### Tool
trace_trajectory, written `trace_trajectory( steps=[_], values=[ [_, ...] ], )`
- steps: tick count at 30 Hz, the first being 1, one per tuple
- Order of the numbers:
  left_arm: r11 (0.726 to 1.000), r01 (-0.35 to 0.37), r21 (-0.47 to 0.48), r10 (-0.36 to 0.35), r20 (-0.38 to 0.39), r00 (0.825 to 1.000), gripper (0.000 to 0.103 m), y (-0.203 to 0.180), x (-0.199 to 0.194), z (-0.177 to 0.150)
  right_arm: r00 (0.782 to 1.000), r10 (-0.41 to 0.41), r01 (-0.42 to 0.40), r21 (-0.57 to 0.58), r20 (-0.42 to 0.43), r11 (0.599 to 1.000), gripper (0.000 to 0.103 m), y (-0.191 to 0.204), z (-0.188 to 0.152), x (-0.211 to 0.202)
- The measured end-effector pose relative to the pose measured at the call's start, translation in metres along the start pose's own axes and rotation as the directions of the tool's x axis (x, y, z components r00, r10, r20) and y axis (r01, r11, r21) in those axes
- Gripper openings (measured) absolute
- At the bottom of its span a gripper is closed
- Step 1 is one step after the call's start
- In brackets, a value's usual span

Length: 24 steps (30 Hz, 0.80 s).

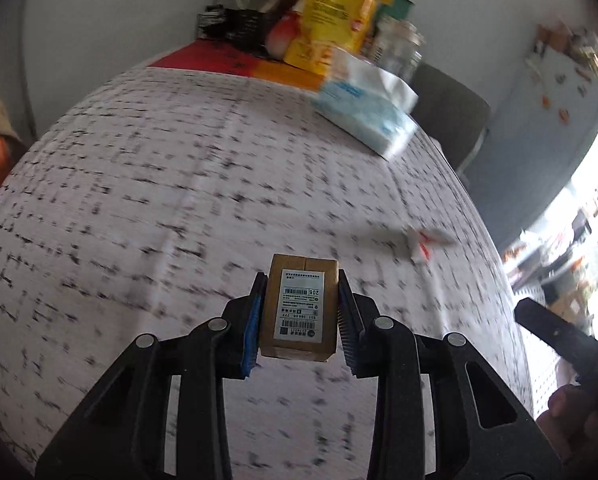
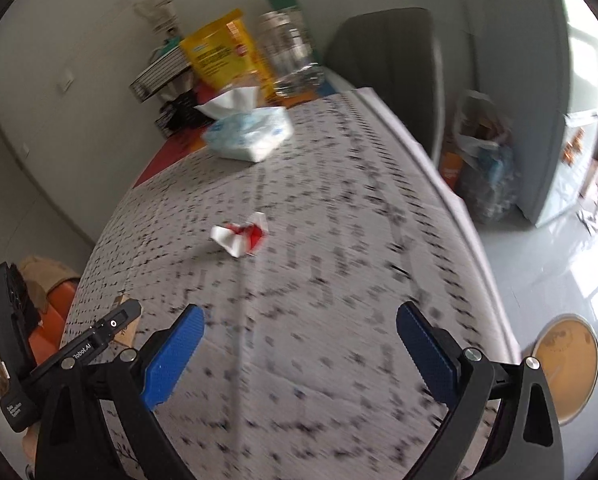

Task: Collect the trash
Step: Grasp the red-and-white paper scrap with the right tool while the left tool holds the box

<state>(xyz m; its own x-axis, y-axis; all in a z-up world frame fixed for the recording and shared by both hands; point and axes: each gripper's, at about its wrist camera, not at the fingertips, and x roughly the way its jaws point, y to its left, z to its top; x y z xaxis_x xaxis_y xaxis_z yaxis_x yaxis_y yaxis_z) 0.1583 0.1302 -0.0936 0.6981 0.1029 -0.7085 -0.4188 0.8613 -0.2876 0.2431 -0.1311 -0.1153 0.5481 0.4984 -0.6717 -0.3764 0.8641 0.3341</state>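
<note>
My left gripper (image 1: 301,284) is shut on a small brown cardboard box (image 1: 301,308) with a white shipping label, held above the patterned tablecloth (image 1: 159,200). A crumpled white and red wrapper (image 1: 421,242) lies on the cloth to the right of the box; it also shows in the right wrist view (image 2: 241,234), ahead of my right gripper (image 2: 299,320). My right gripper is open and empty, above the near part of the table. The left gripper's body (image 2: 99,336) shows at the left edge of the right wrist view.
A tissue pack (image 2: 251,132) lies at the far side of the table, with a yellow bag (image 2: 223,56), a clear jar (image 2: 291,52) and black racks behind it. A grey chair (image 2: 391,64) and a full plastic bag (image 2: 483,160) stand right of the table. A round yellow lid (image 2: 567,360) lies on the floor.
</note>
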Motion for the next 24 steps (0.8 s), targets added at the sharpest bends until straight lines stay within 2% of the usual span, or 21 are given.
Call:
trace_trajectory(
  steps=[9,12,15,19,22,24],
  values=[
    [0.989,-0.012,-0.148,0.017,0.036,0.999,0.033,0.060,0.002,0.021,0.997,-0.051,0.038,-0.175,-0.066,0.984,0.095,0.058,0.032,0.053],
    [0.984,-0.015,-0.175,0.021,0.031,0.999,0.033,0.073,0.004,0.022,0.994,-0.076,0.058,-0.220,-0.077,0.974,0.095,0.069,0.037,0.071],
    [0.983,-0.019,-0.184,0.025,0.031,0.999,0.033,0.082,0.005,0.023,0.988,-0.141,0.118,-0.260,-0.070,0.958,0.095,0.074,0.040,0.091],
    [0.979,-0.021,-0.204,0.028,0.030,0.999,0.033,0.093,0.006,0.024,0.984,-0.152,0.124,-0.249,-0.097,0.961,0.093,0.072,0.043,0.111],
    [0.977,-0.015,-0.213,0.022,0.027,0.999,0.033,0.096,0.007,0.022,0.977,-0.190,0.158,-0.276,-0.093,0.948,0.086,0.072,0.043,0.119],
    [0.978,-0.014,-0.210,0.019,0.024,1.000,0.033,0.095,0.008,0.021,0.975,-0.193,0.155,-0.283,-0.112,0.947,0.072,0.070,0.043,0.126]
  ],
)
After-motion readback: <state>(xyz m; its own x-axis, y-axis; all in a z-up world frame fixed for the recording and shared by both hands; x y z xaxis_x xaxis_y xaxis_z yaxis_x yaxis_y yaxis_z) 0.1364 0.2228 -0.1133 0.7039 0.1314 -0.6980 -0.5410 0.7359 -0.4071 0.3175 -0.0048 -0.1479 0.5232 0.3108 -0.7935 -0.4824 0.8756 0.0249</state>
